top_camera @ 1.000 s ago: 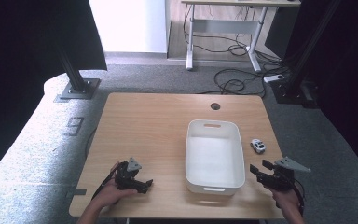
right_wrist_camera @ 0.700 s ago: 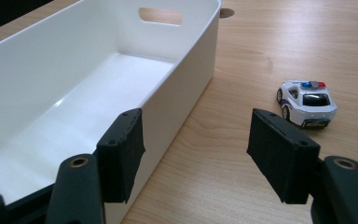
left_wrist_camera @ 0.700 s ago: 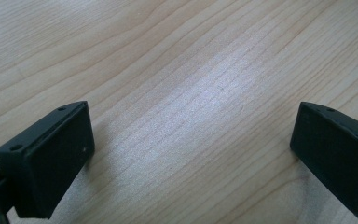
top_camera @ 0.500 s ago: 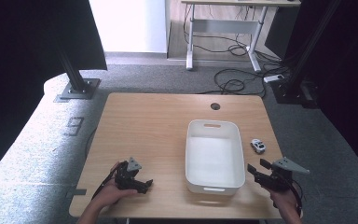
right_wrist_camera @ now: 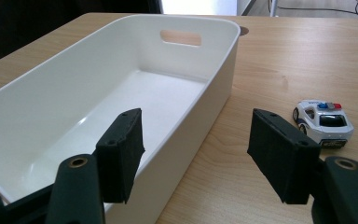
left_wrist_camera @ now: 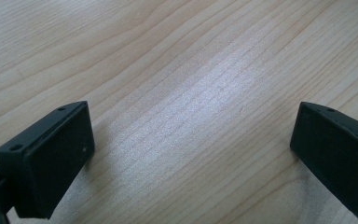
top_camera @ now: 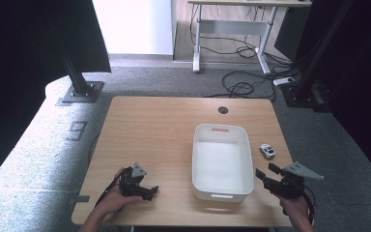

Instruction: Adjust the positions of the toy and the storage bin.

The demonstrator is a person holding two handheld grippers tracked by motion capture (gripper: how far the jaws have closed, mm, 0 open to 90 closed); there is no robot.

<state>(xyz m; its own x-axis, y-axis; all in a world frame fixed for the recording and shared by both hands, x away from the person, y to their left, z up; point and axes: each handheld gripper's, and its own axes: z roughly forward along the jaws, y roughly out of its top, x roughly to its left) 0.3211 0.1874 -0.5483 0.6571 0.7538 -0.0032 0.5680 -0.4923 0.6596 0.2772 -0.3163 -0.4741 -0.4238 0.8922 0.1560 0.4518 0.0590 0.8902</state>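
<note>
- High view: the table [top_camera: 164, 125] carries a white bin [top_camera: 222, 162] right of centre, long axis running away from the person, with a handle slot in each end wall.
- High view: the toy police car [top_camera: 267, 151] stands on the table just right of the bin, apart from its wall, beyond the right gripper [top_camera: 267, 174].
- High view: the right gripper is held off the bin's near right corner, jaws pointing left and away; the left gripper [top_camera: 149, 191] lies low near the table's front edge, well left of the bin.
- Right gripper view: the right gripper [right_wrist_camera: 196, 149] has its jaws spread wide with nothing between them. The bin's [right_wrist_camera: 121, 93] right wall runs up through the gap; the toy police car [right_wrist_camera: 322, 122] sits to the right of the right-hand jaw, not inside the gap.
- Right gripper view adds detail the high view lacks: the car is white with a dark windscreen and a red-and-blue roof light bar.
- Left gripper view: the left gripper [left_wrist_camera: 191, 144] has its jaws wide apart, close above bare wood.
</note>
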